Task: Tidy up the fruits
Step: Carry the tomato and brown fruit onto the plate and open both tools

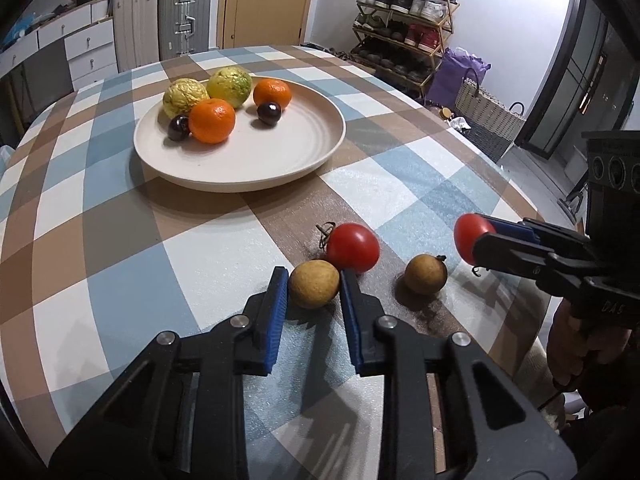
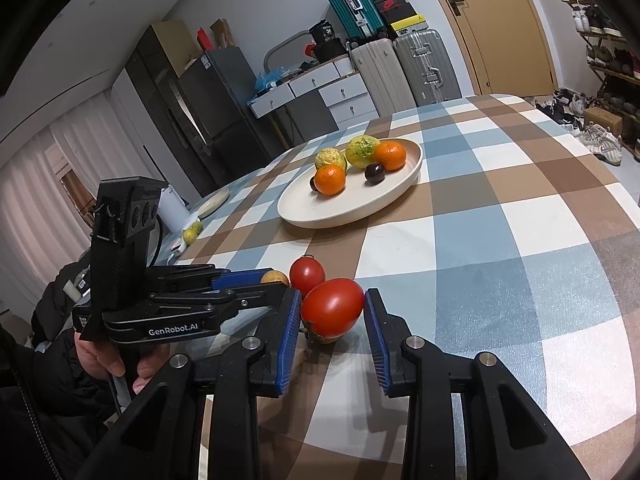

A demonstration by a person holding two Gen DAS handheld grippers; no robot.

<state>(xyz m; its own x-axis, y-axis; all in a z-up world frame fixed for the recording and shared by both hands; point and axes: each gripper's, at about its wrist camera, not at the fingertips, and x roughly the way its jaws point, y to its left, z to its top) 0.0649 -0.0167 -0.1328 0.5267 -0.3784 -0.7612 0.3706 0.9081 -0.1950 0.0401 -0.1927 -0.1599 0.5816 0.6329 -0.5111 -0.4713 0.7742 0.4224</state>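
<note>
left hand-held gripper [image 1: 314,286]: pads flank brown fruit [image 1: 314,284], contact unclear | right hand-held gripper [image 2: 332,312]: clamps red tomato [image 2: 333,307] | second tomato [image 1: 353,247]: between them, near plate [image 1: 240,168] on bench [image 1: 120,240]

Oranges [image 1: 212,120] lie on the plate [image 1: 280,160], tomato [image 1: 353,247] before it.

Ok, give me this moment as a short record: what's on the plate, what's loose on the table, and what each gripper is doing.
plate: two yellow-green fruits, two oranges, two dark round fruits
loose on tablecloth: one red tomato, two brown fruits
left gripper: straddling the nearer brown fruit, small gaps either side, not yet clamped
right gripper: around a second tomato, which looks raised off the cloth; whether the pads grip it is unclear
other brown fruit: untouched
</note>
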